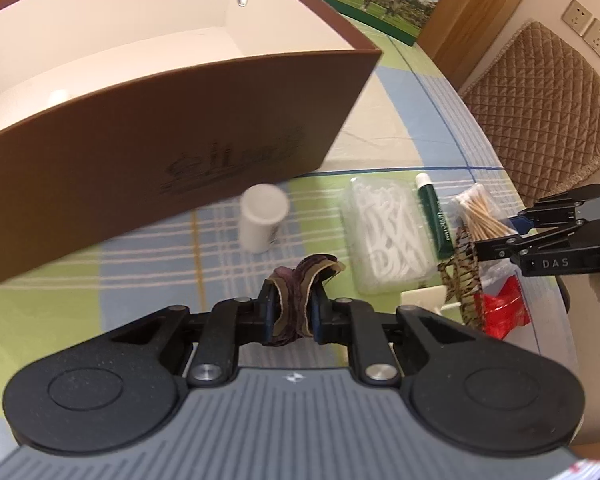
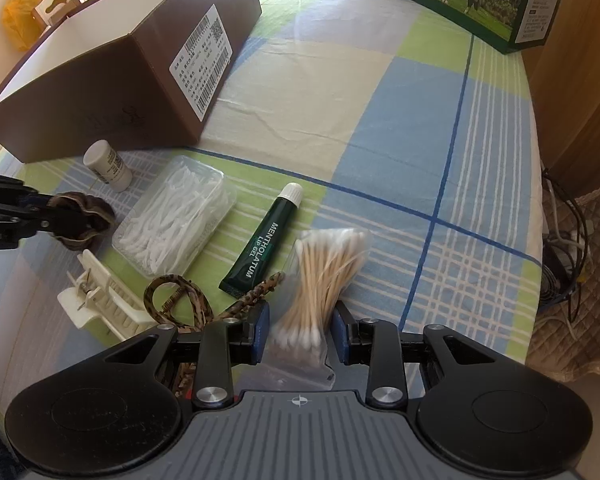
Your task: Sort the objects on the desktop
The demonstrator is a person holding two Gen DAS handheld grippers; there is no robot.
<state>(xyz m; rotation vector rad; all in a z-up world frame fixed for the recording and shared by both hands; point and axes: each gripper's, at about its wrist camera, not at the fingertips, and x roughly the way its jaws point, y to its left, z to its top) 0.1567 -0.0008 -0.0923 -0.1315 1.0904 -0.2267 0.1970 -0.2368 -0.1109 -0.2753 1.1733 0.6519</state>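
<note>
- The left gripper (image 1: 294,304) was closed tight on a dark purple-brown scrunchie (image 1: 304,276), the fabric bunched between its blue pads just above the surface (image 2: 380,128).
- The right gripper (image 2: 300,336) stood partly open astride a clear bag of cotton swabs (image 2: 320,280); whether its pads actually pressed the bag could not be told.
- The brown box (image 1: 160,128), open-topped and apparently empty, stood just behind the scrunchie, its near wall close to the left gripper.
- Left out on the checked cloth were a small white bottle (image 2: 108,164) against the box, a clear tub of floss picks (image 2: 172,216), a green tube of lip gel (image 2: 264,240), a patterned hair clip (image 2: 180,300) and a cream claw clip (image 2: 100,300).
- The step in hand looked like the pickup of the scrunchie, first of the items bound for the box.
- The next move probably called for lifting it clear of the box's near wall, carrying it over the rim, and letting go inside.
- The soft fabric might sag or snag the rim, so a generous lift seemed wise.
- The right side likely needed to close firmly on the swab bag; thin plastic may slip.
</note>
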